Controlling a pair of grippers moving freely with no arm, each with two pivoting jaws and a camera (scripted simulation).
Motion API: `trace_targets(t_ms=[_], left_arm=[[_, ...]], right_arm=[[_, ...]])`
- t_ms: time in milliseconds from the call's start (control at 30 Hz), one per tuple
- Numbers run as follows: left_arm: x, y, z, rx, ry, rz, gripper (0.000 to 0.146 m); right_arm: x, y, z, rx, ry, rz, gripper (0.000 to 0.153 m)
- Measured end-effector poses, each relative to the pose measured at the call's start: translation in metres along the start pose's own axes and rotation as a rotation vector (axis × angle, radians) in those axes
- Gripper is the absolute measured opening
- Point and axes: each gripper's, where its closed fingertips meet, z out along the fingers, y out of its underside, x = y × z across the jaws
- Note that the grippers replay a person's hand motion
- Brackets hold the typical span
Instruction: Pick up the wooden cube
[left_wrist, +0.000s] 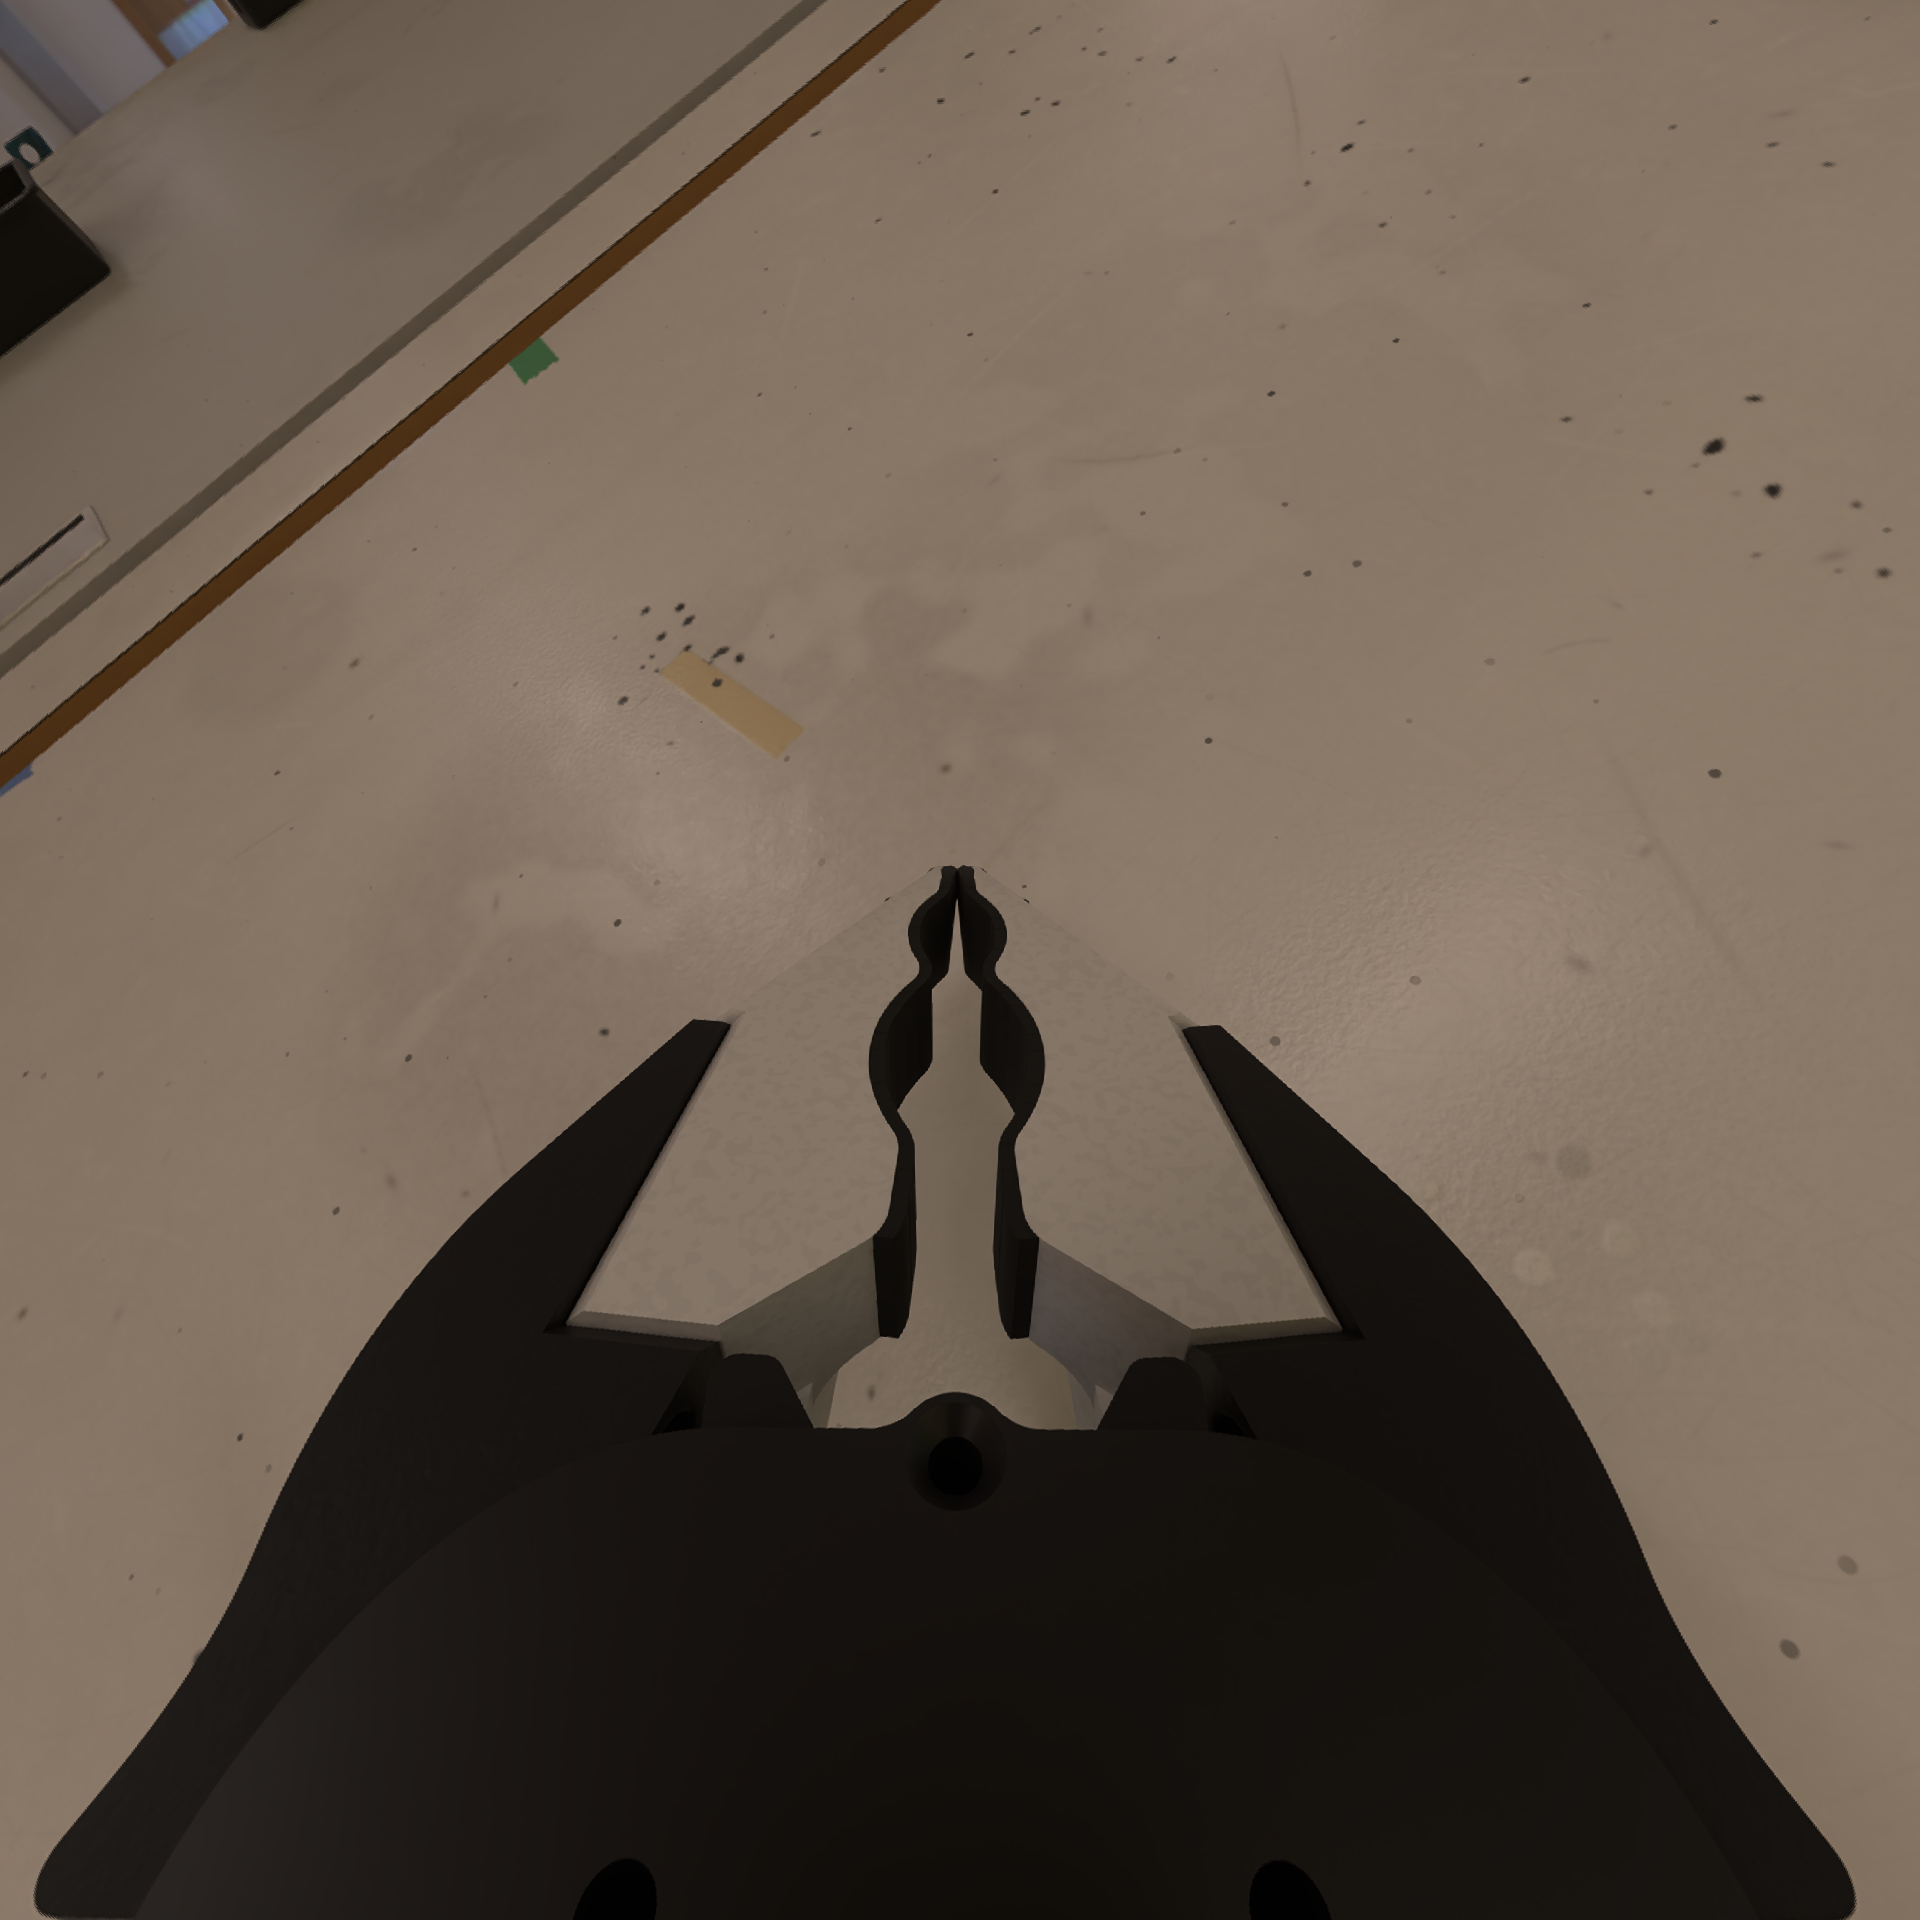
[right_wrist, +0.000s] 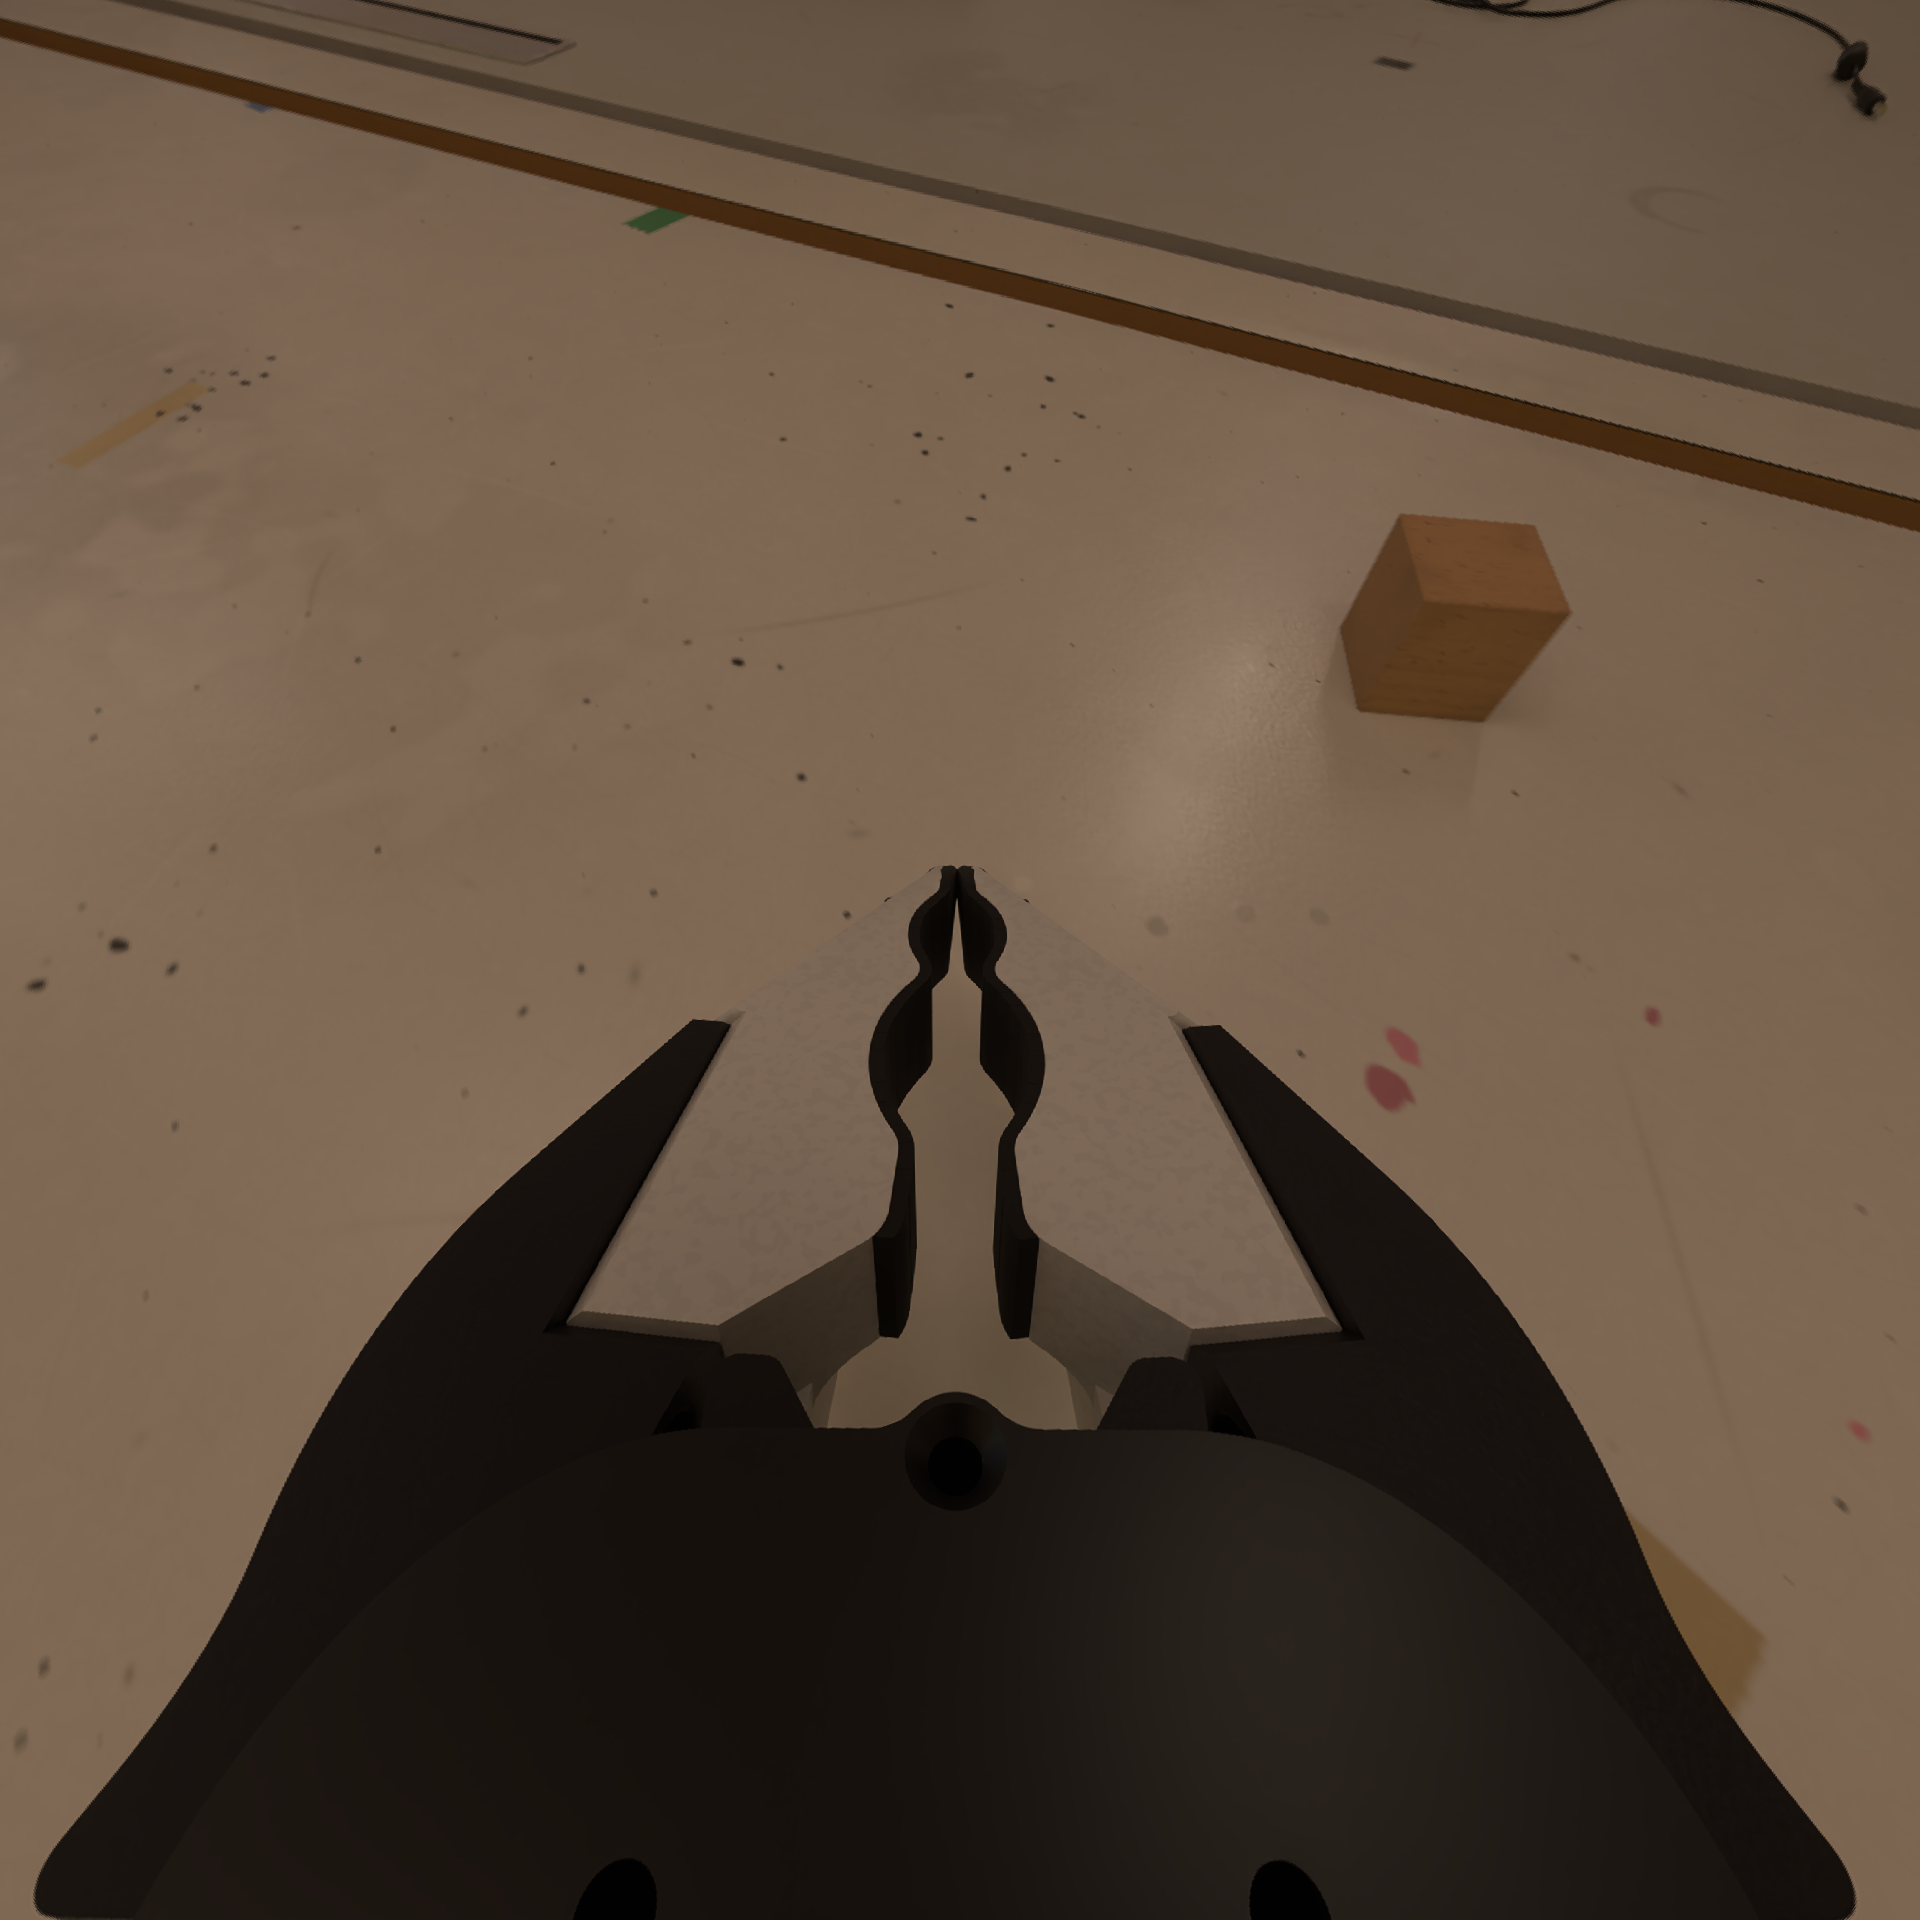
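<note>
The wooden cube (right_wrist: 1452, 618) is a light brown block standing on the pale speckled floor, in the right wrist view at the upper right. My right gripper (right_wrist: 956, 873) is shut and empty, its tips touching; the cube lies ahead of it and well to the right, apart from it. My left gripper (left_wrist: 956, 873) is shut and empty too, above bare floor. The cube does not show in the left wrist view.
A brown floor stripe (right_wrist: 1039, 286) runs behind the cube and also shows in the left wrist view (left_wrist: 499, 343). Green tape (left_wrist: 534, 360) and beige tape (left_wrist: 732, 702) lie on the floor. A black box (left_wrist: 42, 260) stands far left. A cable end (right_wrist: 1855, 73) lies far right.
</note>
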Motion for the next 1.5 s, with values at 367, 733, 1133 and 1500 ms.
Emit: trace_targets(t_ms=[367,733,1133,1500], left_arm=[[0.0,0.001,0.001,-0.01,-0.006,0.002,0.0],[-0.001,0.002,0.003,-0.022,-0.021,0.01,0.0],[-0.002,0.004,0.007,-0.049,-0.031,0.028,0.0],[-0.002,0.005,0.012,-0.067,-0.041,0.054,0.0]], right_arm=[[0.031,0.021,-0.034,0.017,-0.042,0.017,0.0],[0.109,0.01,0.023,-0.058,0.041,0.052,0.021],[0.156,-0.018,0.106,-0.157,0.12,0.068,0.093],[0.136,-0.042,0.109,-0.071,-0.003,-0.011,0.046]])
